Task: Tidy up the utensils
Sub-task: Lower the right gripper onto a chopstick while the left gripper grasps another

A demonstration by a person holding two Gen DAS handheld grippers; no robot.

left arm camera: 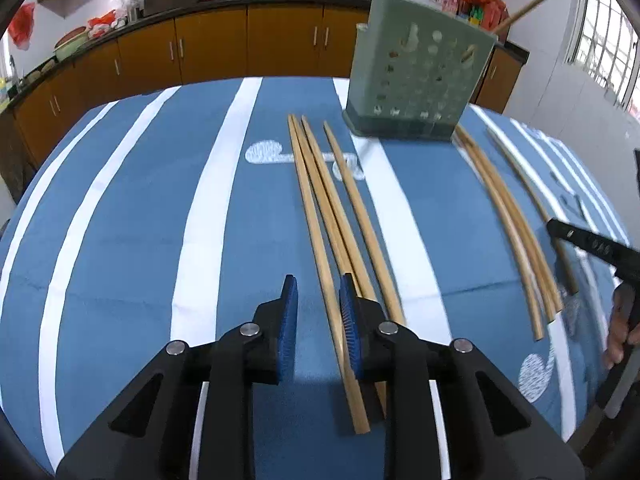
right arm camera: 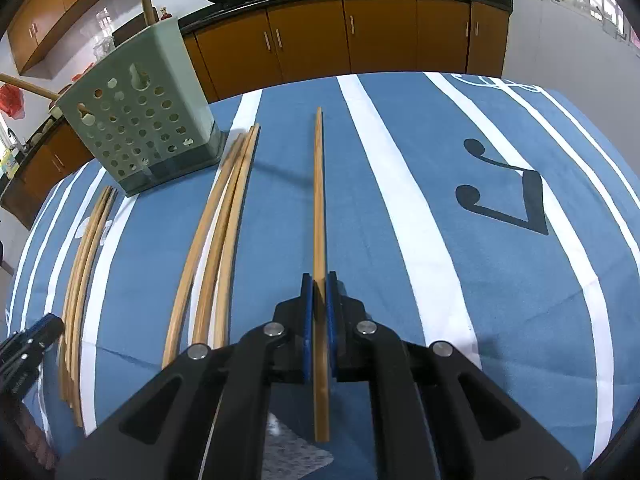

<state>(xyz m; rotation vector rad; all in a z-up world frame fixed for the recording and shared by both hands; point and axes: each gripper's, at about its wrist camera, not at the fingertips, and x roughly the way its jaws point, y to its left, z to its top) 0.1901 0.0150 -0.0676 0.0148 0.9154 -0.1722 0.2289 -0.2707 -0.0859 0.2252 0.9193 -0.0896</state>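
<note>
Your right gripper (right arm camera: 319,280) is clamped on a single chopstick (right arm camera: 319,184), pads pinching it near its thick end, the rest running straight ahead over the blue striped cloth (right arm camera: 400,320). Whether it is lifted clear of the cloth or only gripped on it, I can't tell from this angle.

Your left gripper (left arm camera: 318,296) stands narrowly parted, nothing pinched. The leftmost chopstick of the left bunch (left arm camera: 320,216) runs between the fingers and close to the right-hand pad, though no squeeze shows (the other sticks of that bunch lie just outside that pad).

The green perforated holder (right arm camera: 140,120) sits at the far side of the table, already with a couple of sticks poking out of its top. Another loose group of three chopsticks (right arm camera: 216,240) lies between your two hands, near the holder's base.

Step in hand, as I read it: pick-up, one stick per hand, right secured, left not yet.

Next move calls for:
- left: centre on just one stick, then close (risk: grabbing two, or nudging the bunch).
- right: lift, tip the stick upright, carry it to the holder's open top and drop it in.
</note>
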